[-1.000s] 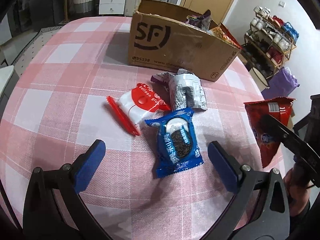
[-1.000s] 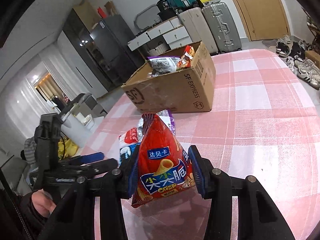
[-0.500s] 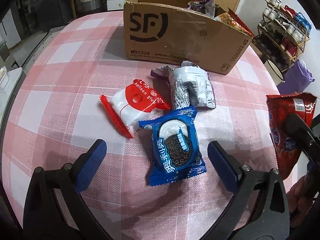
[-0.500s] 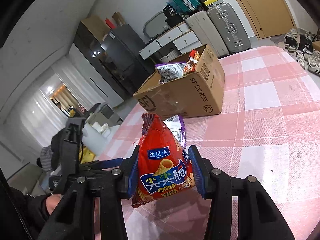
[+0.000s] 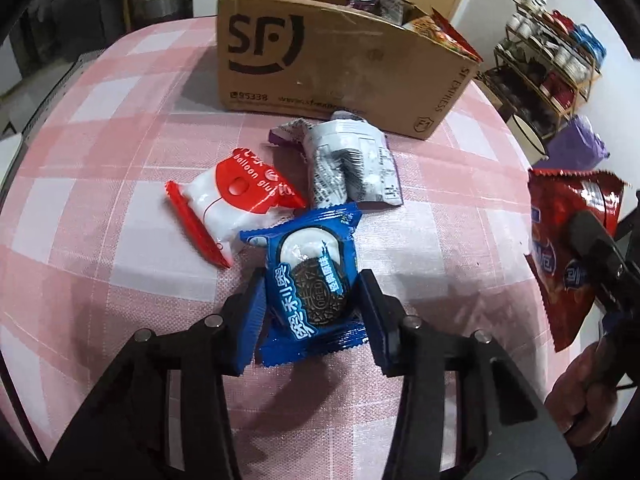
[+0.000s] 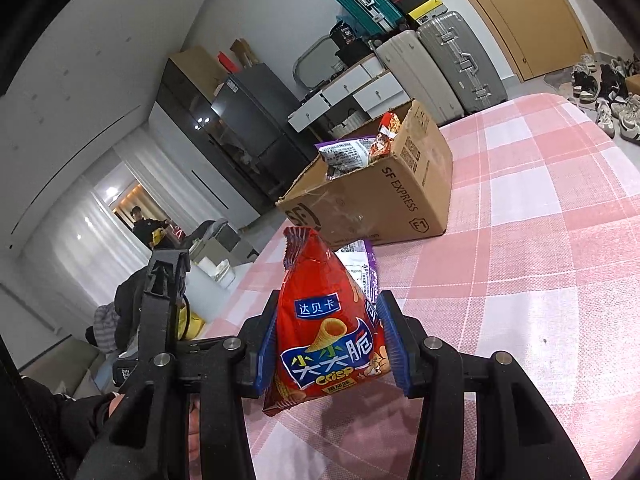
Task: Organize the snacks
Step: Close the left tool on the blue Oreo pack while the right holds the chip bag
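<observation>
My left gripper (image 5: 310, 294) is closing its jaws on the blue foil cookie packet (image 5: 308, 280), which lies on the pink checked tablecloth (image 5: 100, 160); the pads already touch both sides. My right gripper (image 6: 328, 344) is clamped on the red crisp bag (image 6: 328, 340), held above the table. The brown cardboard box (image 5: 340, 68) already contains several snacks. Remaining, by my estimate: both held items, the red-and-white packet (image 5: 236, 208) and the silver-and-purple packet (image 5: 352, 168).
</observation>
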`<action>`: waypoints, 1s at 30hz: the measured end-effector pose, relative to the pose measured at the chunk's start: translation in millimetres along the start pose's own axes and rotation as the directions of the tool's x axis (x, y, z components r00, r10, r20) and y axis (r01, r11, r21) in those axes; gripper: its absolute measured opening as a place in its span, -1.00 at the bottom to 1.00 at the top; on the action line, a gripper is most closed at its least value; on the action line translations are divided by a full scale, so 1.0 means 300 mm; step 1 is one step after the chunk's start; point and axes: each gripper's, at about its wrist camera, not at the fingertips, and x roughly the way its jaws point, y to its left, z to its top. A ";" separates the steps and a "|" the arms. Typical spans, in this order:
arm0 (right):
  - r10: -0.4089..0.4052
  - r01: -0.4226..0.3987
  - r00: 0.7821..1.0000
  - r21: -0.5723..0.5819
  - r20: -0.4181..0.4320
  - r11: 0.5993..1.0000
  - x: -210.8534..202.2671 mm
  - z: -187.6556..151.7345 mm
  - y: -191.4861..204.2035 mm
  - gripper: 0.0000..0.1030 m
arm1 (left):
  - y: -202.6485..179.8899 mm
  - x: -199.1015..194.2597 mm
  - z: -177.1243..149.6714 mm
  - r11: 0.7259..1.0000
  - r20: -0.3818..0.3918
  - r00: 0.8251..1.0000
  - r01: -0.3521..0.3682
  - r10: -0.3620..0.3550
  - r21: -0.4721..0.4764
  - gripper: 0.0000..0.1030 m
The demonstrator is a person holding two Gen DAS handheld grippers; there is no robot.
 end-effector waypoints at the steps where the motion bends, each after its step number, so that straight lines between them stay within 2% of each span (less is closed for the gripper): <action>1: 0.001 -0.001 1.000 0.001 0.002 1.000 0.000 0.000 -0.001 -0.09 | 0.000 -0.002 -0.001 1.000 -0.003 1.000 0.012 -0.012 0.001 -0.19; 11: 0.000 0.000 1.000 -0.005 0.015 1.000 -0.010 -0.003 0.003 -0.09 | -0.015 -0.050 -0.004 0.999 0.020 1.000 0.015 -0.016 0.034 -0.19; 21: -0.026 0.027 0.999 -0.036 0.019 0.999 -0.025 0.004 0.070 -0.09 | 0.017 -0.164 -0.005 0.999 0.097 0.995 0.024 -0.028 0.042 -0.19; 30: -0.050 0.050 0.999 -0.086 0.008 0.995 0.000 0.013 0.171 -0.09 | 0.090 -0.274 0.022 0.998 0.174 0.983 0.046 -0.051 0.035 -0.19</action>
